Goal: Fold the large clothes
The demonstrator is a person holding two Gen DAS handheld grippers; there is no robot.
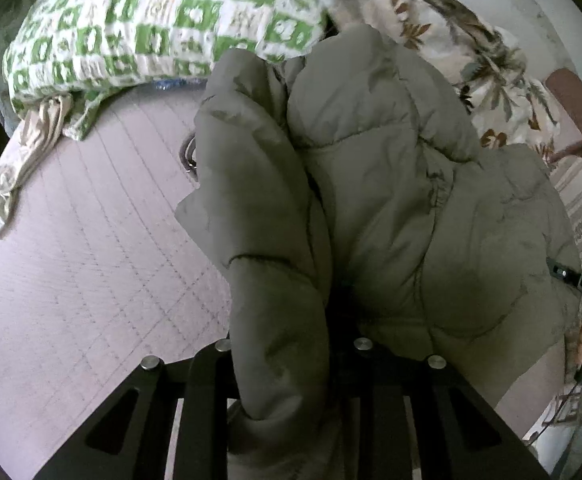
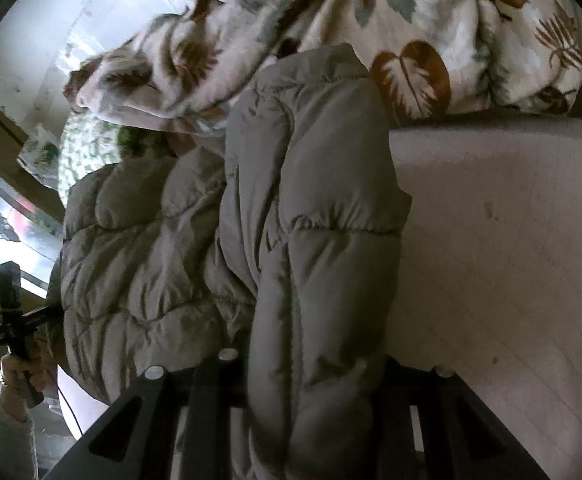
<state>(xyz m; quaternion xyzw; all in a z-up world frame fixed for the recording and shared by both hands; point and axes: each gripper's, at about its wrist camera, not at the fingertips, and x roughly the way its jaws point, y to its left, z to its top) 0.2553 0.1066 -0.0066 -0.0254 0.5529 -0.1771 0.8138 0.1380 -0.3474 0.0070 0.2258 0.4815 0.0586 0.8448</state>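
A pink quilted bed fills the background of both views and serves as the landmark. On it lies the grey-olive puffer jacket, bunched and folded lengthwise in the middle of the bed, its padded panels standing in soft ridges. Beyond the jacket, at the far side of the bed, a leaf-printed duvet in cream, brown and grey-blue is heaped up, and beside that a green-and-white checked pillow rests on the bed with a beige cloth trailing from under it. The left tool is closed on a thick fold of the jacket, which hangs over its fingers at the near edge of the bed. The right tool likewise grips a padded fold of the jacket from the opposite side. Small white characters show on the right tool's body at the edge of the left view, too small to read.
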